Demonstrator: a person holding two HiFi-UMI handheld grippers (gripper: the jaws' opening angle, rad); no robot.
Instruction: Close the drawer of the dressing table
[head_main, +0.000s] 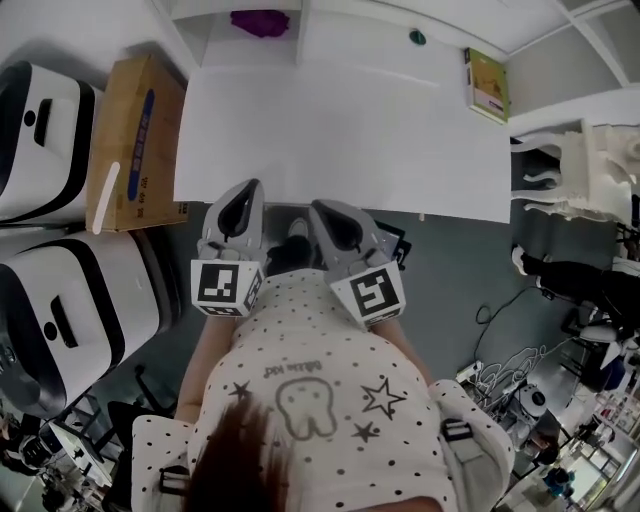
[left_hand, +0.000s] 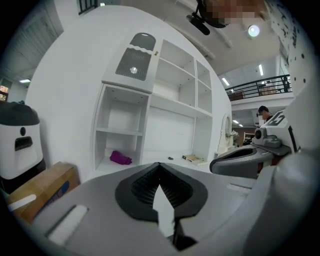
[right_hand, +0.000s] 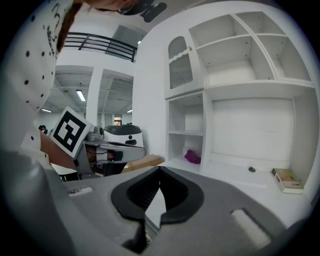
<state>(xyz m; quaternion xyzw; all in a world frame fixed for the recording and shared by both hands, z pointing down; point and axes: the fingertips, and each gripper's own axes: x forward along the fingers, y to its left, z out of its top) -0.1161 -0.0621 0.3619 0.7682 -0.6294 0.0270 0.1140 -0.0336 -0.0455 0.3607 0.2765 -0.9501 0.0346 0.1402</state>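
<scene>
**Clerk:** Item one, the drawer. Location?

**Checker:** It shows in no view. The dressing table (head_main: 340, 140) stands straight ahead of the person, its white top seen from above. The drawer presumably sits under the near front edge, so whether it is out or in cannot be told.

**Clerk:** Item two, tools.

**Checker:** Left gripper (head_main: 248, 190) and right gripper (head_main: 320, 208), side by side at the person's chest, just short of that front edge. Each has its jaws pressed together with nothing between them.

**Clerk:** Handling note?

**Checker:** A judgement, not a sighting: closed tips serve well as blunt pushers. Both look out over the table top, so they likely need lowering to the drawer face. One would then go either side of its middle, and both would push straight in, evenly, so the drawer does not skew.

**Clerk:** Containers next.

**Checker:**
- Shelf unit (left_hand: 145, 125) at the table's back: the lower left compartment holds one purple bundle (left_hand: 121, 158); the other open compartments look bare.
- Upper cabinet (left_hand: 134, 62): grille door shut, contents unknown.
- Table top: one book (head_main: 487, 84) on the right side and one small dark object (head_main: 417, 37) near the back.

**Clerk:** Outlying?

**Checker:**
- Cardboard box (head_main: 140, 140) left of the table: flaps closed, contents unknown, with a white strip (head_main: 103, 197) lying on it.
- White-and-black machines (head_main: 45, 140): two, beside the box.
</scene>
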